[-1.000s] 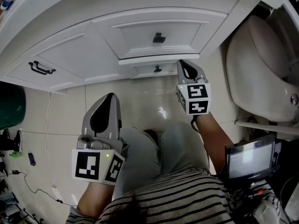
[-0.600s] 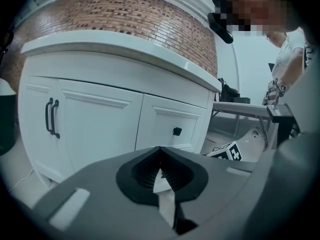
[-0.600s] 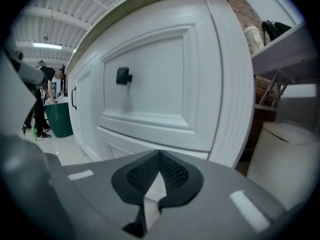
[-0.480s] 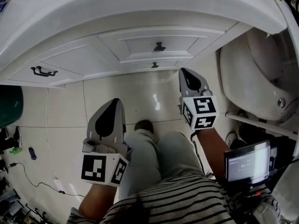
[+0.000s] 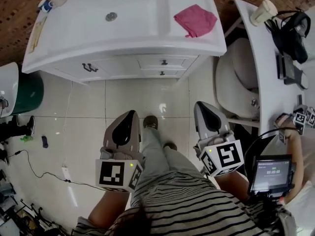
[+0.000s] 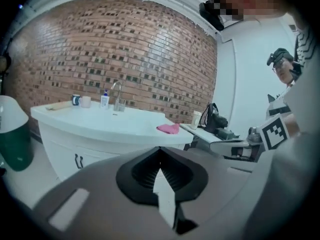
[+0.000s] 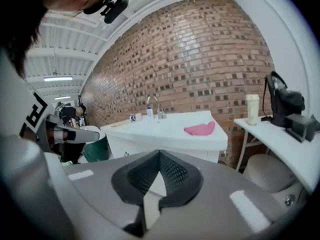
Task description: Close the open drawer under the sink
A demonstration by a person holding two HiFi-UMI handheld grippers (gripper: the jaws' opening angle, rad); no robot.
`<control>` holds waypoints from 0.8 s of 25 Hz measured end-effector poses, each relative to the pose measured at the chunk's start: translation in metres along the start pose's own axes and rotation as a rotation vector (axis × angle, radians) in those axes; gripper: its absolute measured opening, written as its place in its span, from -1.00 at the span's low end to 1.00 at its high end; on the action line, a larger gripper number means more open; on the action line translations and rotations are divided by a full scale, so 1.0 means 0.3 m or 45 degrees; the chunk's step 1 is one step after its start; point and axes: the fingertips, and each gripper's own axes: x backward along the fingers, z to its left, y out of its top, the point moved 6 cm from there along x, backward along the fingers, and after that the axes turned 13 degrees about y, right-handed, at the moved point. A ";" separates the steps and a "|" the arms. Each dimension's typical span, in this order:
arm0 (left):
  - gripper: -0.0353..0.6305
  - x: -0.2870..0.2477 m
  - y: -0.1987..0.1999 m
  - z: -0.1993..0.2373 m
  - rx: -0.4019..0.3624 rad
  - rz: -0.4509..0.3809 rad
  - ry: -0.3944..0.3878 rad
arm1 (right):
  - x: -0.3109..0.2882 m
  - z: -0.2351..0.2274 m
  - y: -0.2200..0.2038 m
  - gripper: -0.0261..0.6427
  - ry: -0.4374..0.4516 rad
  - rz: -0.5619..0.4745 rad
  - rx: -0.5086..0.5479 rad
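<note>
The white sink cabinet (image 5: pixel 123 38) stands at the top of the head view, well away from both grippers. Its two small drawers, the upper drawer (image 5: pixel 164 62) and the lower drawer (image 5: pixel 162 73), sit flush with the cabinet front. My left gripper (image 5: pixel 129 114) hangs over the tiled floor, shut and holding nothing. My right gripper (image 5: pixel 201 104) is level with it on the right, also shut and holding nothing. In the left gripper view the left gripper (image 6: pixel 160 150) points toward the cabinet (image 6: pixel 100 129). The right gripper (image 7: pixel 159 153) points at the cabinet (image 7: pixel 170 134) too.
A pink cloth (image 5: pixel 195 19) lies on the sink top beside the basin. A toilet (image 5: pixel 236 90) stands to the right, beside a white side table (image 5: pixel 261 48) with a bag. A green bin (image 5: pixel 27 92) stands left. A cable (image 5: pixel 44 173) runs across the floor.
The right gripper has drawn back from the lower drawer, which stood slightly out a second ago and now looks flush. Both grippers and the camera have moved up and away from the cabinet.
</note>
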 end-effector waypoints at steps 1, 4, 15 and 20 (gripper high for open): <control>-0.85 0.073 0.067 -0.021 -0.009 -0.018 0.002 | 0.070 0.049 0.079 -0.92 0.019 -0.024 0.006; -0.85 0.278 0.249 -0.068 -0.053 -0.103 0.021 | 0.249 0.173 0.260 -0.92 0.068 -0.058 0.033; -0.85 0.590 0.275 -0.098 -0.041 -0.189 0.032 | 0.508 0.399 0.383 -0.92 -0.002 -0.183 0.117; -0.85 0.634 0.265 -0.117 -0.078 -0.206 -0.007 | 0.527 0.452 0.375 -0.92 -0.015 -0.191 0.129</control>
